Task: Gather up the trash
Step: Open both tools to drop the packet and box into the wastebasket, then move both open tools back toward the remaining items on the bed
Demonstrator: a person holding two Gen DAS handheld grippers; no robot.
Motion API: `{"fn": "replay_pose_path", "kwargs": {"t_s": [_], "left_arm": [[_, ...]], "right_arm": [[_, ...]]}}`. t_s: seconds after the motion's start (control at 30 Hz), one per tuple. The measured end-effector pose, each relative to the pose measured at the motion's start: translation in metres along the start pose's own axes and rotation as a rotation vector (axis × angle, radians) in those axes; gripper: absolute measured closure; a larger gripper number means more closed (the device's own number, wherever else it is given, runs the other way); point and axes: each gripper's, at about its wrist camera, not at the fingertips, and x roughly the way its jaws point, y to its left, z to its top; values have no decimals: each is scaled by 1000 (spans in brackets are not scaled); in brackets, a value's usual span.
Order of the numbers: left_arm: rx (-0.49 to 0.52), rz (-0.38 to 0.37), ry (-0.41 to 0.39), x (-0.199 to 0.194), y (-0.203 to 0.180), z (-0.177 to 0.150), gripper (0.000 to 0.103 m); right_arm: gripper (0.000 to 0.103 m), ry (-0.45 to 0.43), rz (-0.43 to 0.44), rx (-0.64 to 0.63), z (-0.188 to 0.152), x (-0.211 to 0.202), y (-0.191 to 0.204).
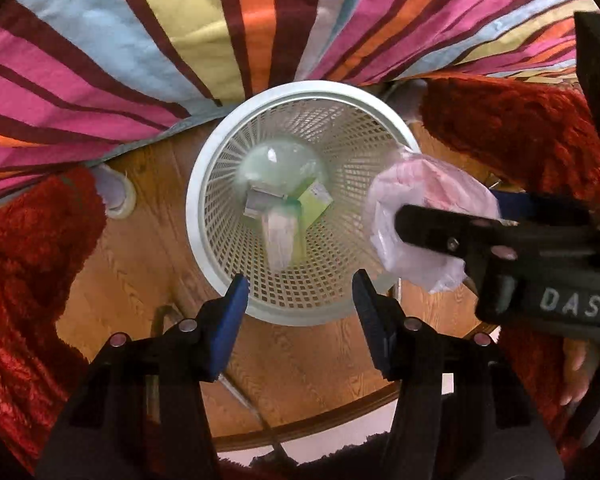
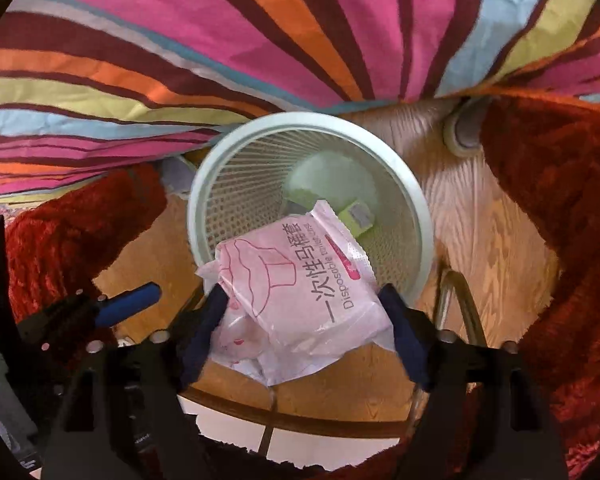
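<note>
A white mesh wastebasket (image 1: 204, 184) (image 2: 416, 208) stands on the wooden floor, seen from above. Inside lie a green box (image 1: 316, 204) (image 2: 356, 216), a grey piece (image 1: 260, 200) and a blurred pale pink piece (image 1: 280, 236). My left gripper (image 1: 300, 280) hangs open over the basket's near rim, with nothing between its blue pads. My right gripper (image 2: 304, 296) holds a pink plastic packet (image 2: 300, 300) (image 1: 416, 200) printed "Disposable" over the basket's edge. The packet fills the gap and touches both pads. One black finger (image 1: 428, 228) of the right gripper crosses the packet in the left wrist view.
A striped bedcover (image 1: 140, 60) hangs behind the basket. Red shaggy rug (image 1: 28, 260) (image 2: 560, 200) lies on both sides of the wooden floor (image 1: 140, 260). A pale round bed foot (image 1: 118, 196) stands left of the basket. A hand (image 1: 580, 368) grips the right tool.
</note>
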Motion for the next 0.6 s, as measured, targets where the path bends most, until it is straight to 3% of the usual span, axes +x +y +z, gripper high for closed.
{"fn": "replay_pose_path", "kwargs": {"t_s": [0.03, 0.1, 0.33, 0.5, 0.6], "left_arm": [[-5, 3, 7, 1, 1, 0, 36], [-20, 19, 15, 3, 4, 0, 26], [-62, 15, -1, -2, 14, -2, 25], [-94, 25, -54, -15, 20, -7, 25], [-116, 18, -143, -32, 26, -12, 12]], "right_arm": [[27, 5, -6, 4, 0, 1, -1], [9, 16, -4, 12, 0, 2, -1], [8, -20, 20, 32, 2, -2, -4], [8, -76, 46, 31, 0, -14, -5], [8, -168, 71, 8, -6, -34, -3]]}}
